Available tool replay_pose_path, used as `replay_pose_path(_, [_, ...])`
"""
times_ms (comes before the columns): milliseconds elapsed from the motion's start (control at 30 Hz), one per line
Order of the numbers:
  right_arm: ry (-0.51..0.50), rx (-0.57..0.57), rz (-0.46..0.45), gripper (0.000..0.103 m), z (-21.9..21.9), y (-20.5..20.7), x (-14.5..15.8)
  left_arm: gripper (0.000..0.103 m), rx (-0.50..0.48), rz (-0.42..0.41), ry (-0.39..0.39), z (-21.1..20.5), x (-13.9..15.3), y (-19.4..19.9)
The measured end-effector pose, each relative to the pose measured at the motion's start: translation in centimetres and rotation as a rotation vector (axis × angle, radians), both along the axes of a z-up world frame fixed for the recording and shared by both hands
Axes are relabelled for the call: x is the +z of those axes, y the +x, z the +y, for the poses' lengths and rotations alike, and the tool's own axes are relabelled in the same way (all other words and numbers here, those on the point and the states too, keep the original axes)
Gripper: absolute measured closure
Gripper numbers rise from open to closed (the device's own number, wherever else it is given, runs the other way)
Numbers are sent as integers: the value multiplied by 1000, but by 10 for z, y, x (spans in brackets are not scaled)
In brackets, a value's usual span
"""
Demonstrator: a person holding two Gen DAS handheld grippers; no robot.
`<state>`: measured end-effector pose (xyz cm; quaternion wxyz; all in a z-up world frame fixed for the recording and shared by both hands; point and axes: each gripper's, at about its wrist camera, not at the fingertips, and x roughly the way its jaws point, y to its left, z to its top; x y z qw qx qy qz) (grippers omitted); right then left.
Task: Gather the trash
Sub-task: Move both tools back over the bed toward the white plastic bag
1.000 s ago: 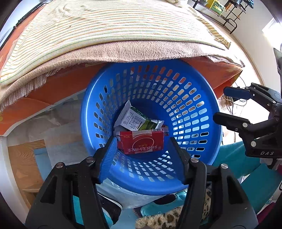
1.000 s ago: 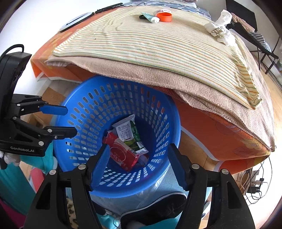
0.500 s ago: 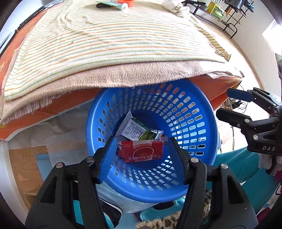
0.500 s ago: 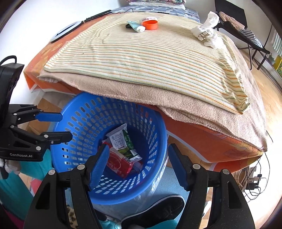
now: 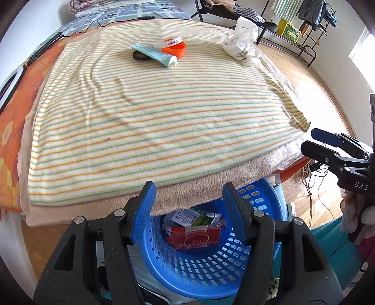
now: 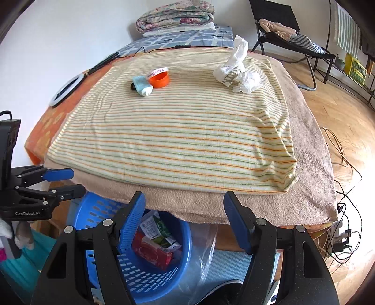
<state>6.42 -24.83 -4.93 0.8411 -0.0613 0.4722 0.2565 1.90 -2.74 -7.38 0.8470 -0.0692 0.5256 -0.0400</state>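
Both grippers, left gripper (image 5: 188,211) and right gripper (image 6: 184,219), spread apart, empty, above blue basket (image 6: 150,276). Far on striped blanket (image 6: 178,131): crumpled white bag (image 6: 236,70), probably light, soft, slippery; best pinched at 1 bunched fold. Tube (image 6: 141,85) beside orange cap (image 6: 159,79).

Striped blanket (image 6: 173,140) lay spread over the bed, a tan fleece layer (image 6: 309,150) showing past its right and near edges. Folded quilts (image 6: 175,15) sat stacked beyond its far end. Black folding chair (image 6: 288,30) stood on wood floor (image 6: 339,112), right of the blanket. White ring light (image 6: 66,90) lay off its left edge.
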Motion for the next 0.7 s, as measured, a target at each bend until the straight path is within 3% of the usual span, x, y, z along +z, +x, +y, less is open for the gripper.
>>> replay_pose_path(267, [9, -50, -84, 34, -4, 43, 22, 42, -19, -87, 66, 3, 26, 47])
replay_pose_path(400, [11, -69, -101, 23, -4, 67, 28, 42, -34, -127, 108, 4, 36, 71])
replay_pose_path(700, [-1, -90, -114, 23, 3, 127, 33, 42, -41, -165, 112, 9, 46, 138])
